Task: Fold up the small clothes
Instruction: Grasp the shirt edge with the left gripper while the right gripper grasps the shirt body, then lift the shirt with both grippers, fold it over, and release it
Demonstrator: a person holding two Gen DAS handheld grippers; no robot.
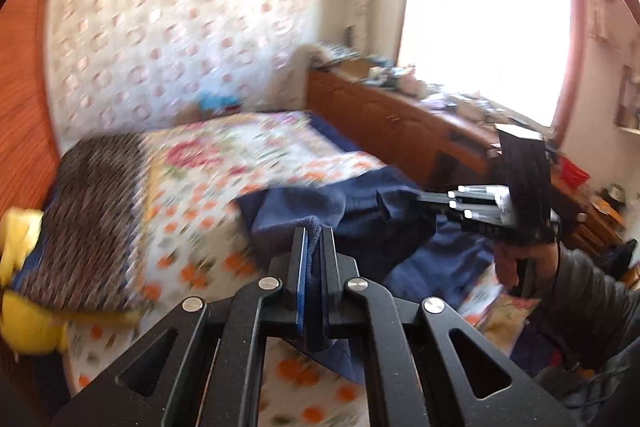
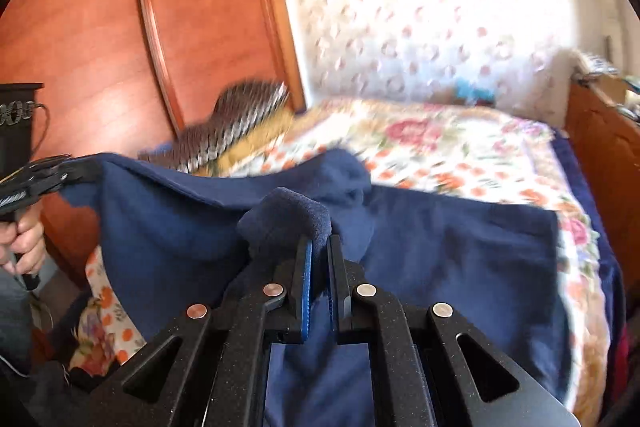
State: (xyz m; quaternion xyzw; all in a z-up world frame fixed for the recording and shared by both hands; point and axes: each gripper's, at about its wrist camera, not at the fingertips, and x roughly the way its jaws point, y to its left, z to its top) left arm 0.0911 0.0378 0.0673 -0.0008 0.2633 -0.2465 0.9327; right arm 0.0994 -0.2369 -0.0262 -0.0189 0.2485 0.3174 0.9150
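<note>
The navy garment point(image 2: 440, 247) hung stretched between my two tools above the bed point(image 2: 460, 155), its far part draped down onto the floral bedspread point(image 1: 208, 195). My left tool point(image 1: 314, 239) was clamped on a bunched edge of the cloth, blue fabric pinched between its fingers. My right tool point(image 2: 320, 251) was likewise closed on a rolled fold of the same cloth. From the left wrist view I saw the right tool point(image 1: 420, 201) gripping the garment's other end, the hand point(image 1: 516, 267) on its handle. From the right wrist view the left tool point(image 2: 76, 173) held the stretched corner at far left. A brown patterned pillow point(image 1: 88, 211) lay at the head of the bed beside a yellow cloth point(image 1: 24, 319). A wooden cabinet point(image 1: 384, 119) ran under the bright window point(image 1: 484, 23). Motion blur softened most of the background.
</note>
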